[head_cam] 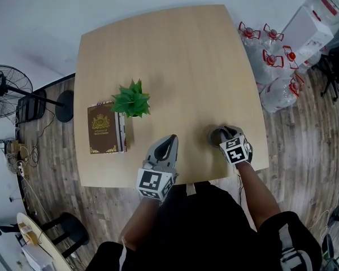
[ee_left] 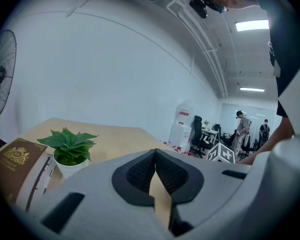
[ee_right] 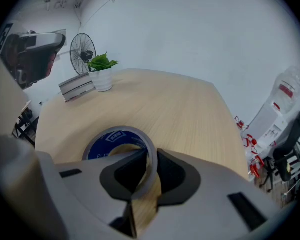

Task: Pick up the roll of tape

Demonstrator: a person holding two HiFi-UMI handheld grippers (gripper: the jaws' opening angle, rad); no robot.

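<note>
The roll of tape (ee_right: pixel 102 146) lies flat on the table (head_cam: pixel 181 55), close to the near edge and not far from the near right corner. The right gripper (ee_right: pixel 150 159) points steeply down at it. Its jaws are clamped on the roll's wall, one finger inside the ring and the other outside against the tape. So the reach and the grip look done. The lift is what remains, since the roll appears to rest on the wood with no gap showing under it.

The left gripper (ee_left: pixel 155 156) hovers over the near edge about midway along, well apart from the roll. Its fingers are together with nothing between them, and it seems to have no part in this step.

Toward the left edge a brown book (head_cam: pixel 104 127) with a gold crest lies flat. A small potted plant (head_cam: pixel 131 99) stands just beside the book's far right corner. The rest of the pale wooden table is bare.

The table stands on a wood-plank floor before a white wall. A standing fan (head_cam: pixel 5 91) is off the left edge, and a cluster of large water bottles (head_cam: pixel 271 66) with red caps sits off the right edge. The left gripper view shows office chairs, desks and people standing far back in the room.
</note>
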